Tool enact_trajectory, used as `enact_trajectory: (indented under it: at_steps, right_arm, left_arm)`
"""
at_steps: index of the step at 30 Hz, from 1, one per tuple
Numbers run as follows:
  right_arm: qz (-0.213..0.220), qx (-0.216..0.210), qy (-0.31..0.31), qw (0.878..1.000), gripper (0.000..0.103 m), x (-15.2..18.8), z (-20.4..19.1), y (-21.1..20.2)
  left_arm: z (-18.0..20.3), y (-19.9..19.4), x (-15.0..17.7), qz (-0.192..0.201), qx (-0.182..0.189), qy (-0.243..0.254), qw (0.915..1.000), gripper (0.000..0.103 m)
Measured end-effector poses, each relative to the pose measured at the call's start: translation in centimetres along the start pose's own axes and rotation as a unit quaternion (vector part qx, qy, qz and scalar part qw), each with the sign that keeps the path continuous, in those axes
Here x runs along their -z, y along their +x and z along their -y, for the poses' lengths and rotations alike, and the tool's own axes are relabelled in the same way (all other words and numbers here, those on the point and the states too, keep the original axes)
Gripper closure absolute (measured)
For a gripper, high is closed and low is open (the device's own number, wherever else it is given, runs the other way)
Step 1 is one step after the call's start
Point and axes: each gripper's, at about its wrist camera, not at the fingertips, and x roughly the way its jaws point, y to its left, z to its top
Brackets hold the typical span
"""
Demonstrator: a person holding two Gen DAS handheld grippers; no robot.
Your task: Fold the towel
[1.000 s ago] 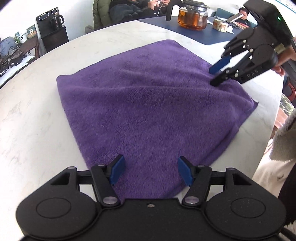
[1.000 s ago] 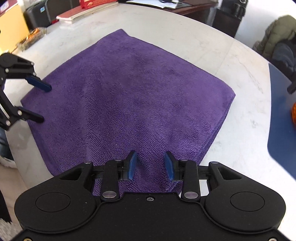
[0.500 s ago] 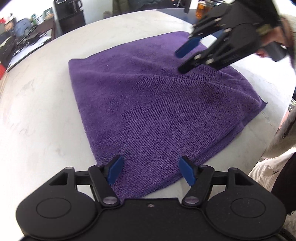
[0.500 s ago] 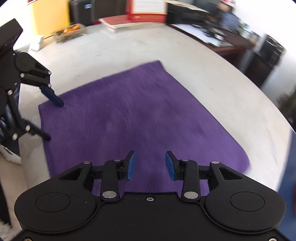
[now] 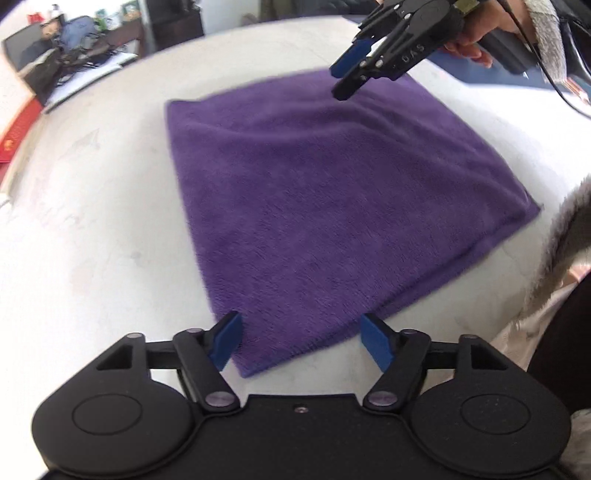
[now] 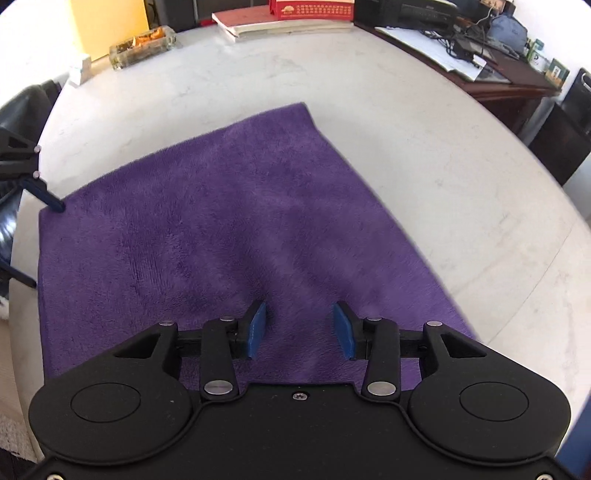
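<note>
A purple towel (image 5: pixel 332 192) lies flat and folded over on the white marble table (image 5: pixel 92 229). My left gripper (image 5: pixel 300 325) stands open just above the towel's near corner, with nothing pressed between its blue pads. My right gripper (image 6: pixel 299 310) hovers over the opposite part of the towel (image 6: pixel 221 240). Its jaws are opening, and only the cloth below shows in the gap. In the left wrist view the right gripper (image 5: pixel 338 83) hangs over the towel's far edge, held by a hand (image 5: pixel 476 40). In the right wrist view the left gripper (image 6: pixel 42 245) straddles the towel's left corner.
A glass box (image 6: pixel 142 46) and a stack of red books (image 6: pixel 288 18) sit at the table's far rim. A dark desk (image 6: pixel 491 70) with papers stands beyond. A person's fuzzy grey sleeve (image 5: pixel 561 258) hangs by the table edge to the right of the towel.
My right gripper has swung from the towel's right side to above its far edge, and its jaws have spread slightly. My left gripper has rolled in place, with its jaws a little wider.
</note>
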Motion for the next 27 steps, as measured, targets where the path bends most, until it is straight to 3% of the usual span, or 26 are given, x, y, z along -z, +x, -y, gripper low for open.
enact_trajectory:
  at_steps: [3,7,12,20,22,27]
  right_arm:
    - [0.029,-0.013,-0.021,0.999,0.064,-2.9,-1.0,0.8]
    - [0.028,-0.041,-0.060,0.997,0.069,-6.1,-2.6,5.2]
    - [0.020,-0.077,-0.066,0.995,0.076,-7.3,-2.3,8.1]
    - [0.026,-0.036,-0.039,0.998,0.079,-9.3,3.3,9.6]
    - [0.024,-0.013,-0.039,0.999,0.078,-9.7,3.6,9.8]
    - [0.062,-0.021,-0.017,0.998,0.078,-9.4,2.6,6.6]
  left_arm:
    - [-1.1,-0.5,-1.4,0.041,0.008,-0.032,0.9986,0.035]
    - [-1.3,1.3,-3.6,0.073,0.028,-0.042,0.9960,0.035]
    - [-2.4,4.6,-3.7,0.054,0.055,-0.073,0.9944,0.039]
    - [-2.7,3.7,-1.9,0.052,0.072,-0.071,0.9936,0.039]
    - [-2.9,3.6,-1.9,0.043,0.070,-0.070,0.9942,0.039]
    - [-4.3,2.4,-3.3,0.057,0.067,-0.069,0.9937,0.039]
